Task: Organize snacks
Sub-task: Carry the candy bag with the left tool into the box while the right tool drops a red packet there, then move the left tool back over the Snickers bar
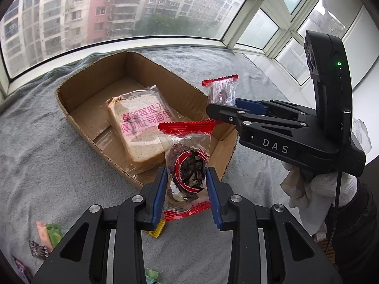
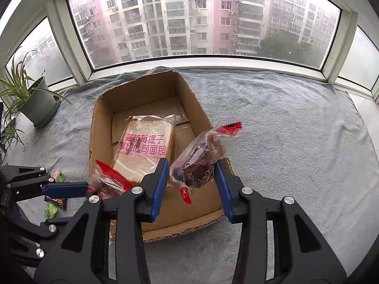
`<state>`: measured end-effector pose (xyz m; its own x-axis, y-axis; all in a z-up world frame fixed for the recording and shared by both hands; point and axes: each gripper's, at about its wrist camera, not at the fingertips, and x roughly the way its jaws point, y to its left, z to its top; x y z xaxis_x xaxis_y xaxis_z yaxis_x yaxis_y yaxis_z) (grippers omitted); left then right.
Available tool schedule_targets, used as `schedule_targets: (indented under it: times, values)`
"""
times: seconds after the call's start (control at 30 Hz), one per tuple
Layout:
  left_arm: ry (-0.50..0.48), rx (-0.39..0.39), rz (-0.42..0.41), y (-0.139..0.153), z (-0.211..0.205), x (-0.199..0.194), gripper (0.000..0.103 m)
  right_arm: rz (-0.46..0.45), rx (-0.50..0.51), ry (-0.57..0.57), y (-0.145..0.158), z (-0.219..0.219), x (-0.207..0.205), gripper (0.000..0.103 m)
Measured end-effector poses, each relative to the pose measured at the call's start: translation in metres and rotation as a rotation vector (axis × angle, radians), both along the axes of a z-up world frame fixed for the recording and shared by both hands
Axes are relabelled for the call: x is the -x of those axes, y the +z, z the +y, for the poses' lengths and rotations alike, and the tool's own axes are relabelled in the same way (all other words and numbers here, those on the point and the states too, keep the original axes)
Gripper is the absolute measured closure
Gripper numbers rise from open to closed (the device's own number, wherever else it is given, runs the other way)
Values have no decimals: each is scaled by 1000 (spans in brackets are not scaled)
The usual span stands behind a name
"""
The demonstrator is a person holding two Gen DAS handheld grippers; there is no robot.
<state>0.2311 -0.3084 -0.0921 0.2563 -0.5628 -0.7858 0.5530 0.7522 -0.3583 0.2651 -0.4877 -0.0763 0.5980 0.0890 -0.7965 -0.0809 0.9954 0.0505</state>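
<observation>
Cardboard box (image 2: 201, 118) sits on a grey towel (image 2: 296, 142) by the window, and so far only a wrapped bread slice (image 2: 144, 149) lies in it. Both grippers hover over its near end, each with a red-edged snack packet between the pads: the left gripper (image 1: 186, 182) is clamped on one packet (image 1: 187, 161), the right gripper (image 2: 193, 182) on the other (image 2: 201, 163). Dropping these two looks like the step in hand. Several small candies (image 1: 51, 235) remain loose on the towel beside the box. A potted plant (image 2: 35, 101) stands on the sill; apartment blocks show outside.
</observation>
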Motion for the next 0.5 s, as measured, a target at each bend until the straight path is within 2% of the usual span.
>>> schedule_targets:
  times: [0.07, 0.1, 0.5]
  values:
    - [5, -9, -1, 1, -1, 0, 48, -10, 3, -13, 2, -1, 0, 43]
    - [13, -11, -8, 2, 0, 0, 41, -16, 1, -16, 4, -2, 1, 43]
    - [43, -6, -40, 15, 21, 11, 41, -55, -8, -14, 24, 9, 21, 43]
